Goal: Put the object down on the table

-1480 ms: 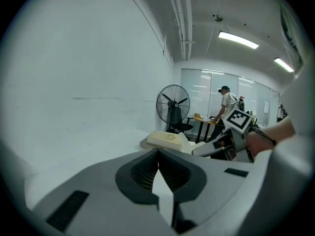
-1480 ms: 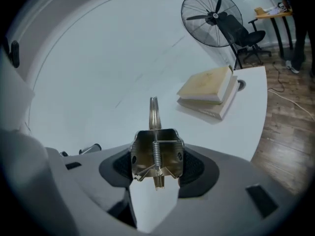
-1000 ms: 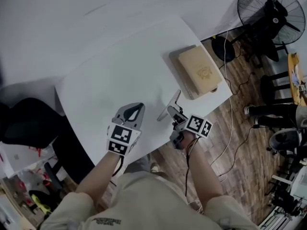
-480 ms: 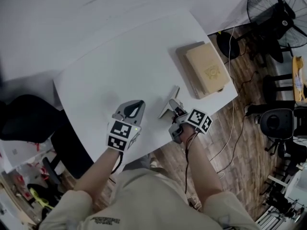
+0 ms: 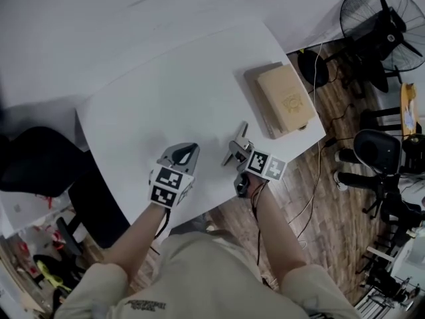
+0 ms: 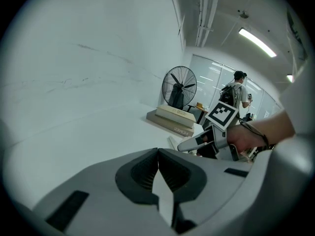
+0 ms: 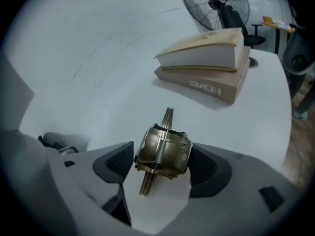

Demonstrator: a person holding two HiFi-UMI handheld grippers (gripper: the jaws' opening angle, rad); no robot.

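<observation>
A brass-coloured metal clip with a coiled spring and a thin flat blade stands on the white table between the jaws of my right gripper. Those jaws have just been opening, and the left pad stands a sliver off the clip. From the head view the clip lies at the table's near right, just ahead of the right gripper. My left gripper rests low over the table to its left, with its tips together and nothing in them.
A tan book on a darker box lies at the table's right corner, just beyond the clip. The table's near edge runs under both grippers. A floor fan, cables and stools stand on the wooden floor to the right.
The right gripper has rolled so its marker cube faces more upward, and it has sunk a little with the clip onto the table. The left gripper has come down slightly.
</observation>
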